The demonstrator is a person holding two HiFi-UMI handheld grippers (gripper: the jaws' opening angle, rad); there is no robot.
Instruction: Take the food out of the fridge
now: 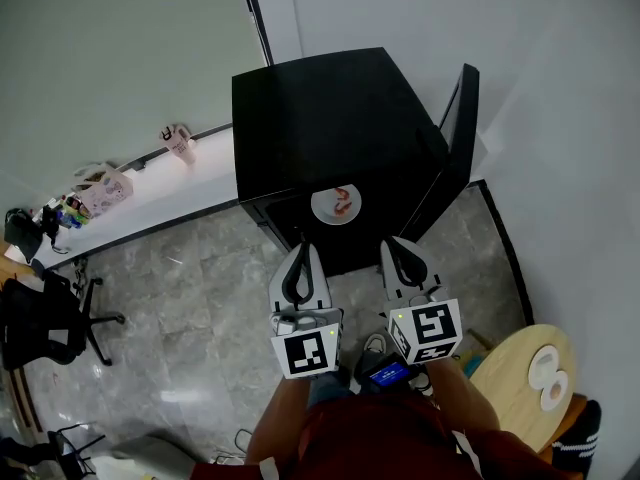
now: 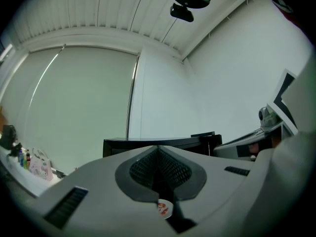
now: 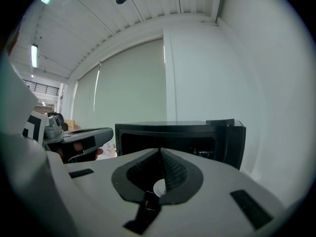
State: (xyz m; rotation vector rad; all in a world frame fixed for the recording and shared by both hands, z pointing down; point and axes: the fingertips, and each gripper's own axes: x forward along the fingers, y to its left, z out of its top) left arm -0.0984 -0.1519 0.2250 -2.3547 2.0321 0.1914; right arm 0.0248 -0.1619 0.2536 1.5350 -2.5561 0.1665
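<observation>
A black mini fridge (image 1: 330,108) stands on the floor with its door (image 1: 455,148) swung open to the right. Inside, on a shelf, lies a white plate of reddish food (image 1: 338,205). My left gripper (image 1: 300,249) and right gripper (image 1: 396,244) hover side by side just in front of the opening, both shut with nothing between their jaws. In the left gripper view the plate (image 2: 164,209) peeks through the hole behind the closed jaws, and the fridge (image 2: 148,143) lies ahead. The right gripper view shows the plate (image 3: 159,187) the same way, with the fridge's dark opening (image 3: 168,137) beyond.
A round wooden table (image 1: 515,353) with white dishes (image 1: 548,378) stands at the lower right. A white ledge (image 1: 150,183) with bags runs along the left wall. An office chair (image 1: 50,318) sits at the far left. A white wall is close behind and right of the fridge.
</observation>
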